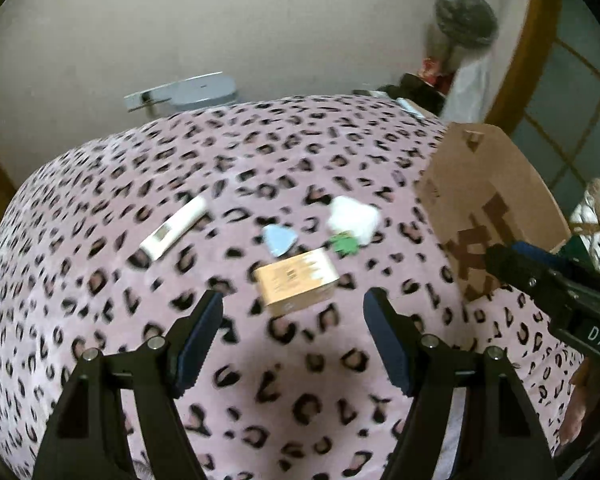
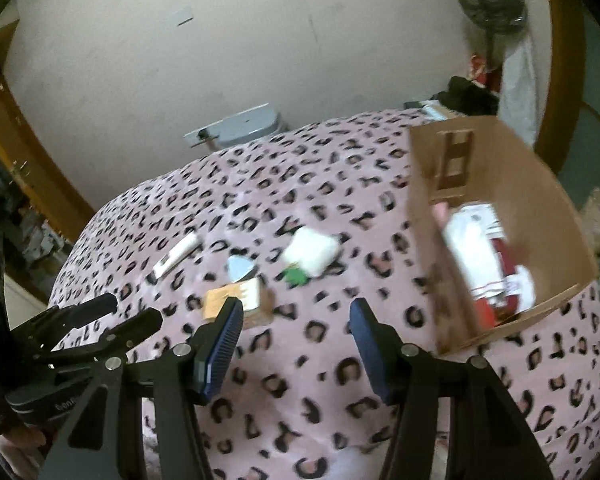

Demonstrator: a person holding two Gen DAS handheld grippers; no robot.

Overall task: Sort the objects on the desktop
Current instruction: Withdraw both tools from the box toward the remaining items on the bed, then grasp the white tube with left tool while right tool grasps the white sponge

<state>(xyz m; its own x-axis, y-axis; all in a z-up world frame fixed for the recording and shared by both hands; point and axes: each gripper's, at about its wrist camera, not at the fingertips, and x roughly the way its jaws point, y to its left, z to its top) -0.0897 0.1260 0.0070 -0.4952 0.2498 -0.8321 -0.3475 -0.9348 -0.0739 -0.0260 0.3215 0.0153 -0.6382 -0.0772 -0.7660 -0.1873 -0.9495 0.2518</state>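
Observation:
On a pink leopard-print cover [image 1: 180, 184] lie a small tan box [image 1: 298, 282], a white stick-shaped tube [image 1: 174, 227], a pale blue heart-shaped piece [image 1: 279, 240], a white pouch [image 1: 352, 216] and a small green item [image 1: 345, 245]. The same things show in the right wrist view: box [image 2: 236, 298], tube [image 2: 176, 255], blue piece [image 2: 240, 269], pouch [image 2: 311, 255], green item [image 2: 296, 276]. My left gripper [image 1: 294, 300] is open and empty, just short of the tan box. My right gripper [image 2: 296, 312] is open and empty, left of the cardboard box [image 2: 500, 240].
The open cardboard box [image 1: 480, 208] stands at the right and holds white and red packages [image 2: 484, 256]. The right gripper's body [image 1: 548, 280] shows at the left view's right edge. A grey bin [image 2: 240, 126], a fan [image 2: 492, 0] and a wall stand behind.

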